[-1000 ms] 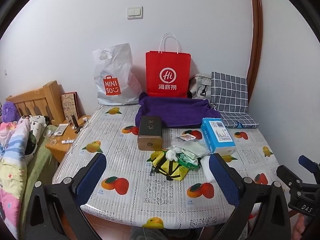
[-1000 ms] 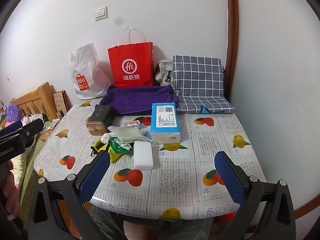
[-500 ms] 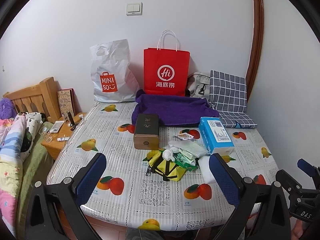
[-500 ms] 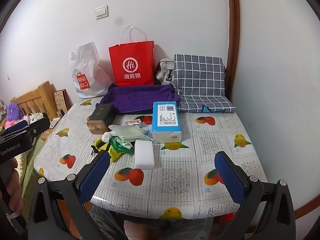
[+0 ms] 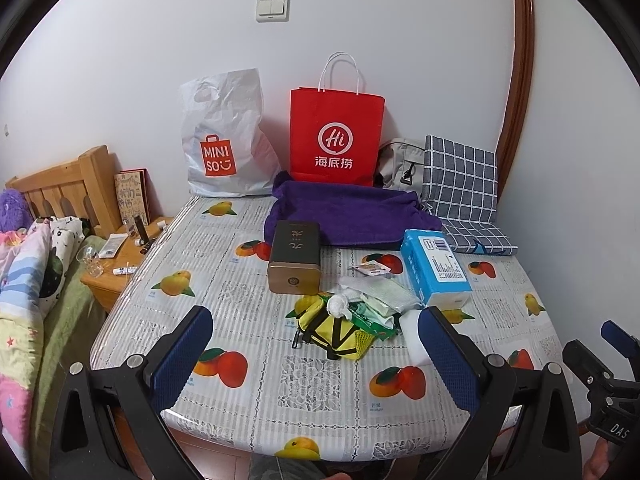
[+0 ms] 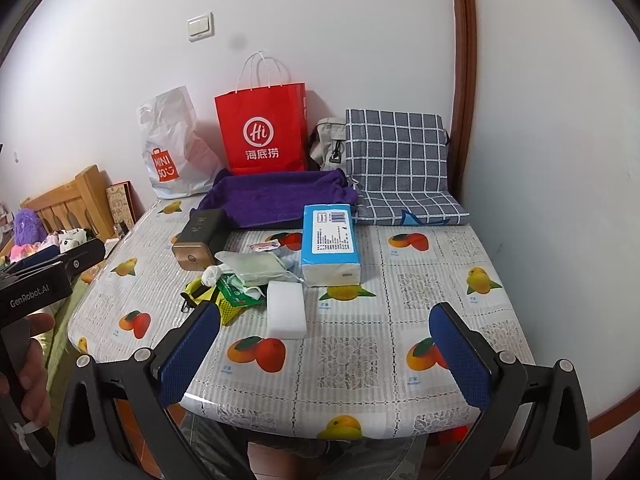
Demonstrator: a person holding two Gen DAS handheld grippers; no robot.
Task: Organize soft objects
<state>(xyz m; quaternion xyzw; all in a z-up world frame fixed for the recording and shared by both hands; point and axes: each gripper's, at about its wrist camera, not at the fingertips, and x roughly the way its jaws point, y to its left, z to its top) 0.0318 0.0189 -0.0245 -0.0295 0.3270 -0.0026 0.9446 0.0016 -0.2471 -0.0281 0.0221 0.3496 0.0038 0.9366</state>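
Right wrist: table (image 6: 440, 280) right side bare; sponge (image 6: 286, 314) near front edge.

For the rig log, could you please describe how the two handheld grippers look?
Both the left gripper and the right gripper have black frames with silver screws and blue textured fingers. The left one's body reads "GenRobot.AI" in white.

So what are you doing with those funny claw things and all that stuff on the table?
A person holds a gripper in each hand, and both the left gripper and the right gripper hang open at the table's near edge, holding nothing. The soft things are untouched: a white sponge, a yellow pouch, a blue tissue pack and a purple towel farther back.
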